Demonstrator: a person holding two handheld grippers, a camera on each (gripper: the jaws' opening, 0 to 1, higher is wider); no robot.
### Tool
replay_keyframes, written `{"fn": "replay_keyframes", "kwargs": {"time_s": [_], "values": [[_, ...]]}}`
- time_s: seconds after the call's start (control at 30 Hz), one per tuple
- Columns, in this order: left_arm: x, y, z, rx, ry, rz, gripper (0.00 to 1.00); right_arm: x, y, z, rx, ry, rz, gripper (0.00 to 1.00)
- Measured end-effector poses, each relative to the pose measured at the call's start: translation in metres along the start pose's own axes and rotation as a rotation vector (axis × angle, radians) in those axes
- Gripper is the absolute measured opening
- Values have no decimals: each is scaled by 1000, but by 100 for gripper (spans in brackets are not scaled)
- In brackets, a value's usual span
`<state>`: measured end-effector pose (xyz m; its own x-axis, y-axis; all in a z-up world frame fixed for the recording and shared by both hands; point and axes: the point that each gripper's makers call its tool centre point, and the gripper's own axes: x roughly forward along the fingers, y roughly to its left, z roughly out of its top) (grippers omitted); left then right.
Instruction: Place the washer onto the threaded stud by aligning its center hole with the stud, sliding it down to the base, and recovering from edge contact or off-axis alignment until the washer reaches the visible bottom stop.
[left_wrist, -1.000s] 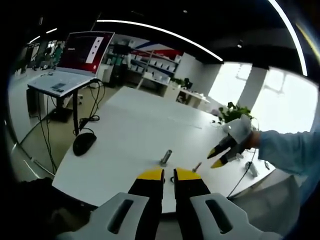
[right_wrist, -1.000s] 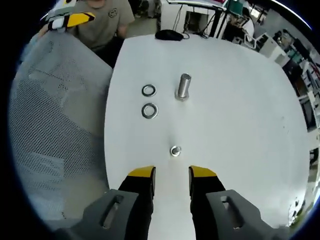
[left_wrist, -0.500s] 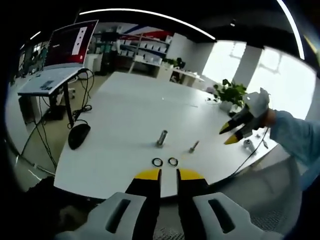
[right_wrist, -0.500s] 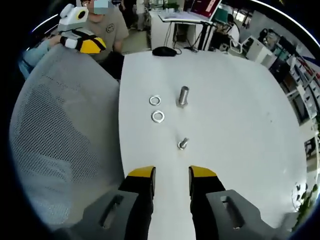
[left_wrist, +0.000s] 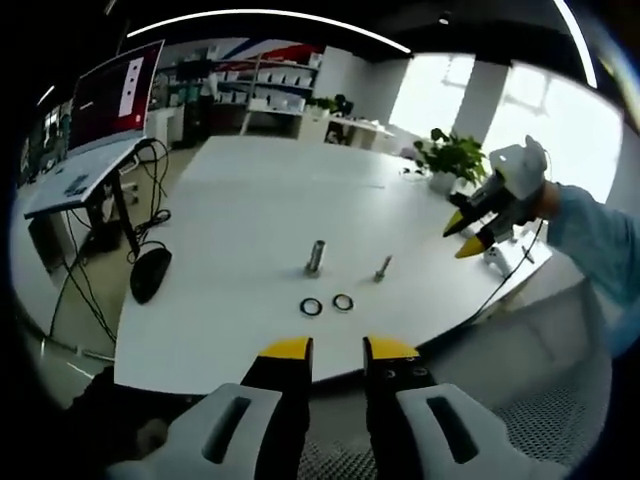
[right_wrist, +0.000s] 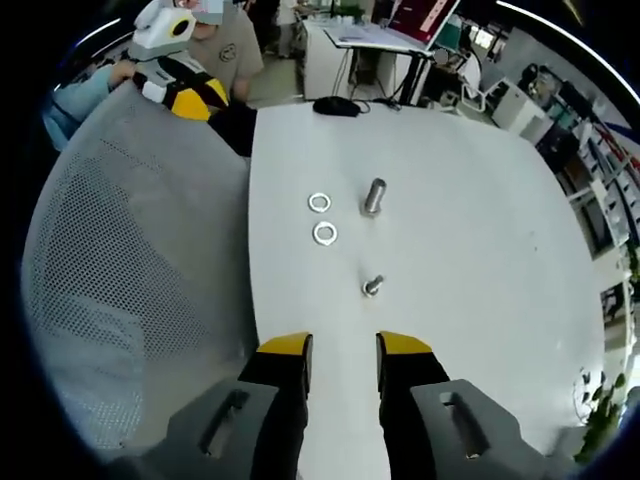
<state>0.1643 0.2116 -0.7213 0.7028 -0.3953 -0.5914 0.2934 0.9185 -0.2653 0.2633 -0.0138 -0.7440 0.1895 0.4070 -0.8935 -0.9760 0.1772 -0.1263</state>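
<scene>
In the left gripper view, I am holding my left gripper back off the white table, jaws slightly apart and pinching nothing; to pick cleanly I should approach a washer flat and low. In the right gripper view, my right gripper is hanging empty, jaws parted. Two silvery ring washers are lying just beside the upright stud.

Bright windows, shelving, mesh chair.

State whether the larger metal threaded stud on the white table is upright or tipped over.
Upright: the larger metal threaded stud stands on end on the white table, and likewise in the left gripper view.
</scene>
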Motion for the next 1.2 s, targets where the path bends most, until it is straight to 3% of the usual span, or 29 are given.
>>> {"fn": "replay_keyframes", "kwargs": {"time_s": [0.47,0.6,0.8,1.2], "values": [[0,1,3,-16,-25,11,19,7,6,30,-121,39,47,28],[0,6,1,19,-14,52,19,12,6,38,-142,45,56,28],[-1,15,2,26,-22,108,19,29,9,49,-172,61,85,28],[-4,18,6,20,-55,127,14,77,19,57,-214,142,146,28]]}}
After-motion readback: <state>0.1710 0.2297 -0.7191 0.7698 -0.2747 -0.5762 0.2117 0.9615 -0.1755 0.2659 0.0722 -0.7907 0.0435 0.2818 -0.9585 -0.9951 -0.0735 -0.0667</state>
